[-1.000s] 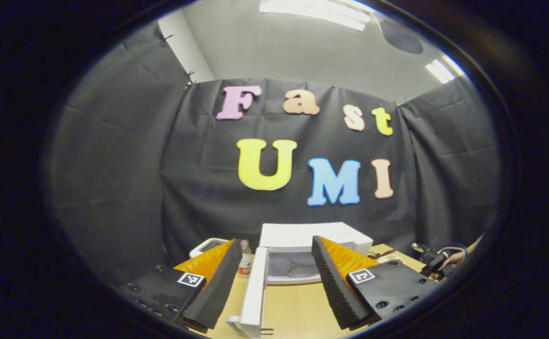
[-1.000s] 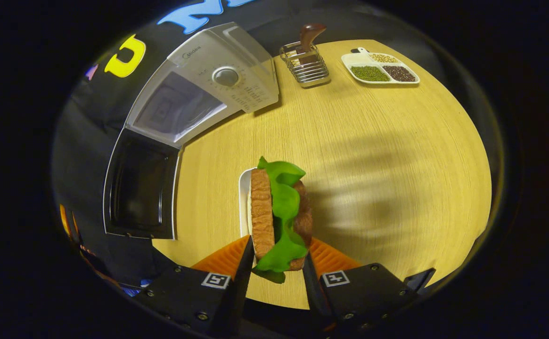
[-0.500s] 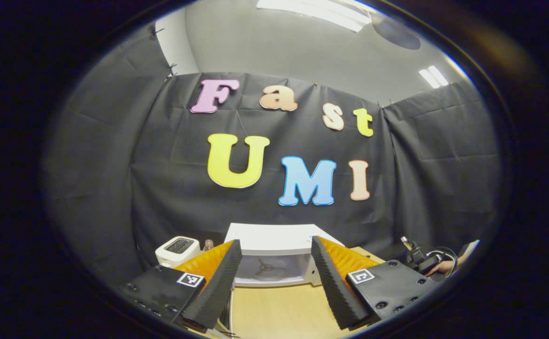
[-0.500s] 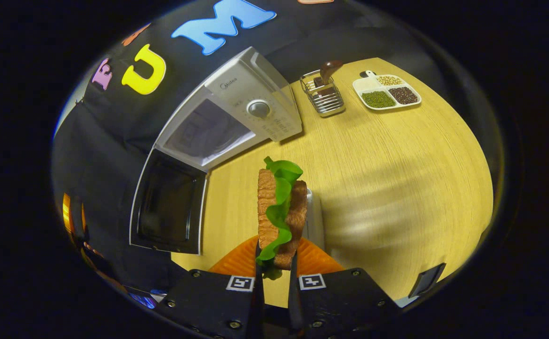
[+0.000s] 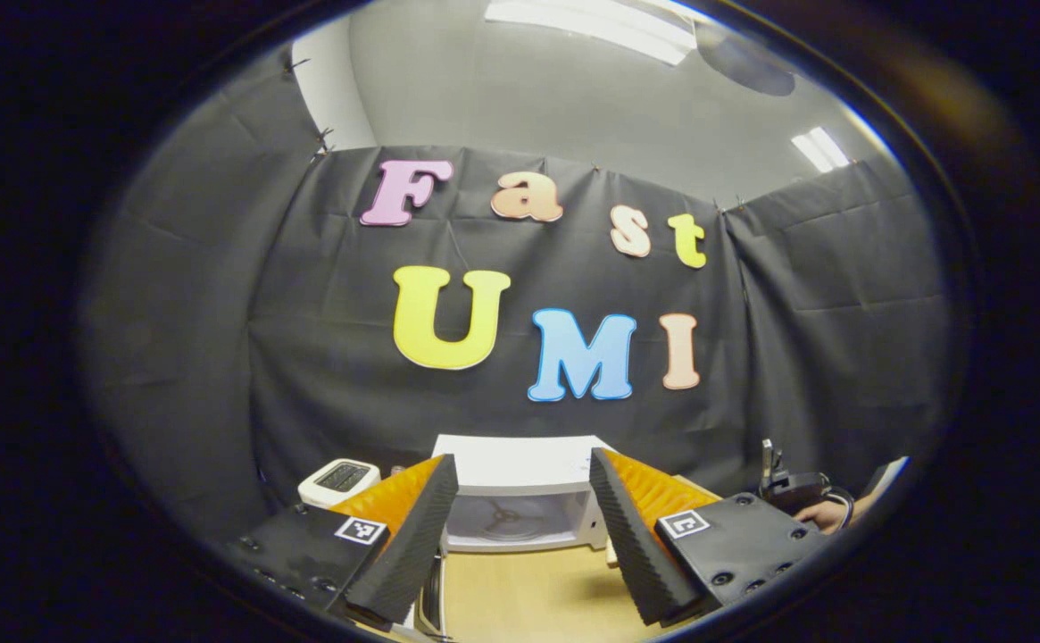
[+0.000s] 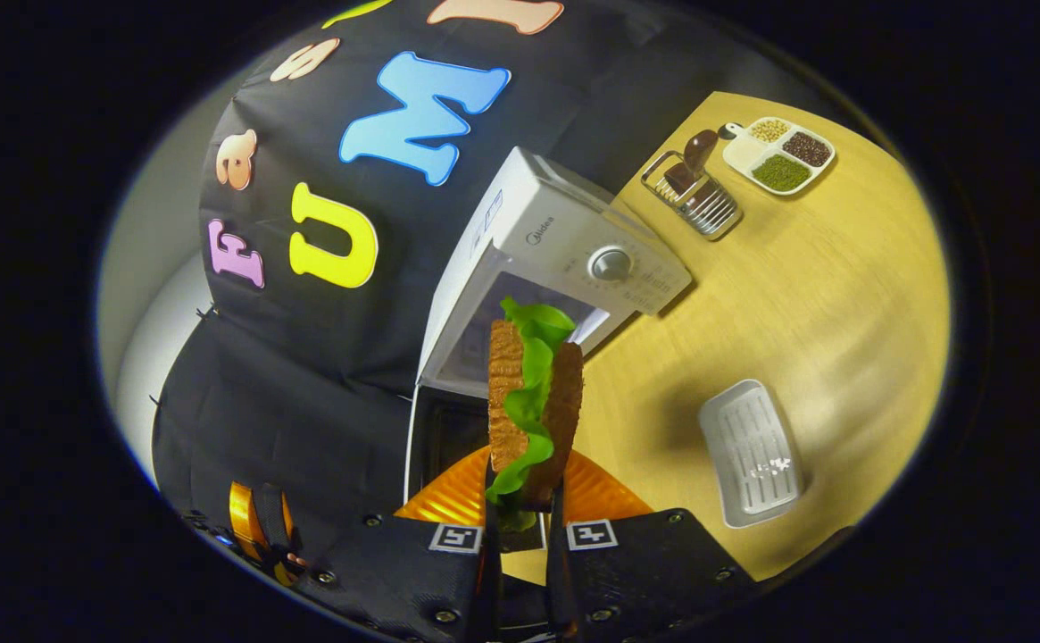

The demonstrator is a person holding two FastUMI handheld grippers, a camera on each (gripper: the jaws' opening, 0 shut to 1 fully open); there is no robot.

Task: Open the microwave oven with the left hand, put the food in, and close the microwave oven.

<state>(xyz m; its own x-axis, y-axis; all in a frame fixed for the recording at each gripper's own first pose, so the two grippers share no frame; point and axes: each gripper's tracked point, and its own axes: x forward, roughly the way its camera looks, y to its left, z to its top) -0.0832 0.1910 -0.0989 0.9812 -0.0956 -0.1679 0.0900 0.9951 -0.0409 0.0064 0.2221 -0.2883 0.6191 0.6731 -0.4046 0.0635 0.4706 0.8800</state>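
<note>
1. Now, left gripper view, from the left: a white toaster (image 5: pixel 338 480) stands on the tabletop (image 5: pixel 528 594) near the black cloth wall, just left of the microwave oven (image 5: pixel 520 500).
2. Left tool (image 5: pixel 524 536): jaws spread wide, nothing between them. The microwave oven sits straight ahead, framed between the two ridged fingers (image 5: pixel 412 545), apart from them. Its cavity is open and a turntable hub shows inside.
3. Far right of the same view: a hand (image 5: pixel 819 511) holding the other tool's black body, at the tabletop's edge.
4. Right gripper view, from the left: the microwave door (image 6: pixel 444 442) hangs swung open, its dark window facing the camera, just left of the food.
5. Right tool (image 6: pixel 524 513): jaws narrow, both fingers pressed on a sandwich (image 6: pixel 533 402) of two brown slices with green lettuce between. The sandwich stands on edge and rises straight out of the fingertips, lifted off the tabletop, its top overlapping the oven's open mouth in the picture; depth to the opening cannot be told.
6. Right of the sandwich: a white ribbed tray (image 6: pixel 752 451) lies flat on the tabletop, well apart from the tool.
7. Far right, at the back: a wire rack (image 6: pixel 694 192) with a brown-handled item, and beside it a divided dish (image 6: pixel 780 154) of beans and grains.
</note>
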